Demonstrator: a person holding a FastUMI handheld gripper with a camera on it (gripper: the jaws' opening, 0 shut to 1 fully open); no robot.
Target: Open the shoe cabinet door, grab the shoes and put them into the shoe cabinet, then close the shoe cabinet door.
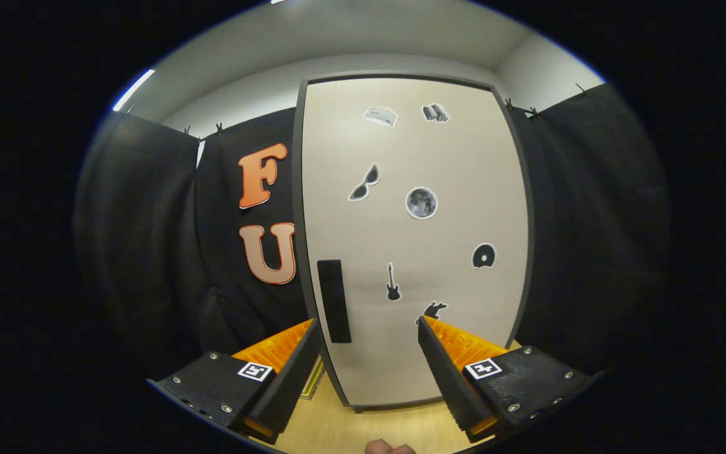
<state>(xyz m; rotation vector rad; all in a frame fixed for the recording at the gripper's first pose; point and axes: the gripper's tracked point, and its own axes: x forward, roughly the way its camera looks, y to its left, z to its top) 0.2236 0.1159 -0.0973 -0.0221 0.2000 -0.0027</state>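
Observation:
The shoe cabinet (413, 239) stands upright just beyond my fingers, a tall pale box with a dark frame. Its door is shut and carries several small stickers. A black vertical handle (334, 301) sits low on the door's left side, just ahead of my left finger (297, 366). My gripper (368, 328) is open, nothing between its fingers, and it faces the lower part of the door. The right finger (448, 372) stands before the door's lower middle.
The cabinet rests on a light wooden surface (363, 422). Black cloth walls (149, 239) close in on both sides and behind. A thin flat object (312, 381) lies at the cabinet's lower left corner. A bit of a hand (389, 448) shows below the fingers.

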